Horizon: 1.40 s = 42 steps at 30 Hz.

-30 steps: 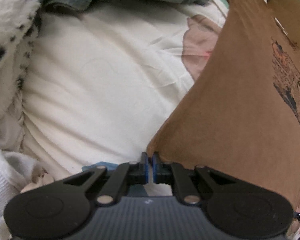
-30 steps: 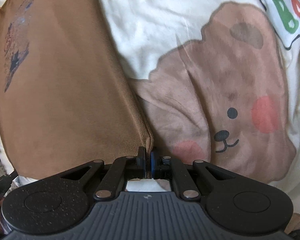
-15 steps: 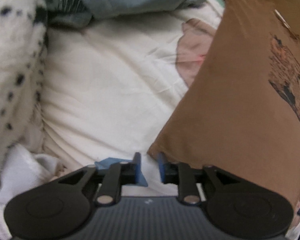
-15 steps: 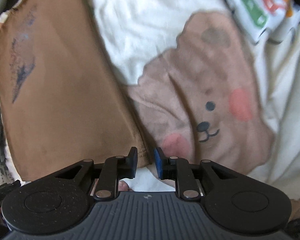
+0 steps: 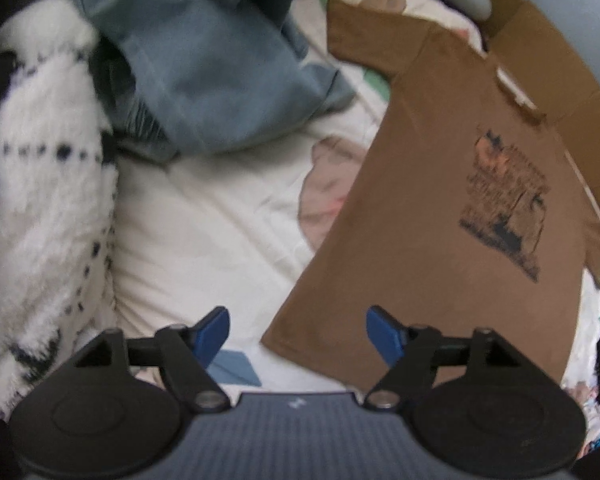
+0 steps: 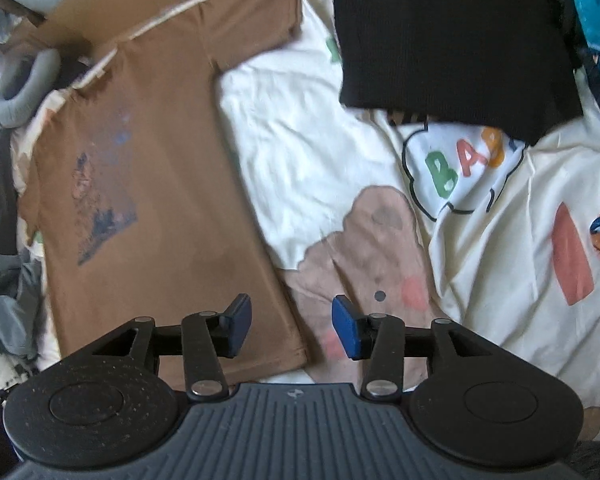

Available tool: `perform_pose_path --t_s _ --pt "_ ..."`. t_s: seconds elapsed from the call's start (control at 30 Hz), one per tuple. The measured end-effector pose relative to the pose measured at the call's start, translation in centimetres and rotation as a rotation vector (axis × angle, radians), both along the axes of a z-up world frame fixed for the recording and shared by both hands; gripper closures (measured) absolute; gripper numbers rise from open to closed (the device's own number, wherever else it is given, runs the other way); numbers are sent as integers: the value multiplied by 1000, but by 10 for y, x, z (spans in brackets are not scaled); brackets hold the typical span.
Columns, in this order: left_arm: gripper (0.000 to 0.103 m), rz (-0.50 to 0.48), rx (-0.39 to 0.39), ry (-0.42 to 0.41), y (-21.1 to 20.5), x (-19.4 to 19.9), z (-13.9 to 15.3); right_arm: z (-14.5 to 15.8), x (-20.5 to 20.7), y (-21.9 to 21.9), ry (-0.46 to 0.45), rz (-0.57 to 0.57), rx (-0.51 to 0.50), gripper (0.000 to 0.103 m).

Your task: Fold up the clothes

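A brown T-shirt with a dark chest print lies spread flat, print up, on a cream bedsheet with a bear pattern. It also shows in the right wrist view. My left gripper is open and empty, raised above the shirt's bottom left corner. My right gripper is open and empty, raised above the shirt's bottom right corner and hem.
A crumpled blue-grey garment and a white fluffy spotted one lie left of the shirt. A folded black garment lies on the sheet at the right. A cardboard box stands behind the shirt's collar.
Both grippers were shut on the shirt's bottom corners one second ago. They have opened, let the shirt go and pulled up and back. The shirt now lies flat.
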<state>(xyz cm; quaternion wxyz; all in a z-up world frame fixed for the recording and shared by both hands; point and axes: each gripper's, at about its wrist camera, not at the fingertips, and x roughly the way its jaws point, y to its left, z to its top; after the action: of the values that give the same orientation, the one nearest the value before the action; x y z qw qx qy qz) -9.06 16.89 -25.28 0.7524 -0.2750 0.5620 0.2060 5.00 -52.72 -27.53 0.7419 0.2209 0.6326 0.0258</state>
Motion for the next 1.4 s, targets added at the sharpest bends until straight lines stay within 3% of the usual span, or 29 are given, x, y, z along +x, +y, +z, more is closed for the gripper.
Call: perform_pose_path --t_s 0.23,0.5,0.83,1.13,1.4 --pt "20 -10 15 -59 -2 3 30 36 -13 -3 -76 5 -8 38" --pt "20 15 -19 -27 -4 8 52 72 -28 -14 -139 -15 -4 32" --pt "15 -6 0 -90 -5 31 77 105 -27 -14 -209 -56 40 16" --pt "14 -61 39 -113 -14 71 81 111 -14 -18 -279 -84 62 13" --pt "9 -87 50 -175 -13 118 75 86 20 -26 -312 -117 108 13"
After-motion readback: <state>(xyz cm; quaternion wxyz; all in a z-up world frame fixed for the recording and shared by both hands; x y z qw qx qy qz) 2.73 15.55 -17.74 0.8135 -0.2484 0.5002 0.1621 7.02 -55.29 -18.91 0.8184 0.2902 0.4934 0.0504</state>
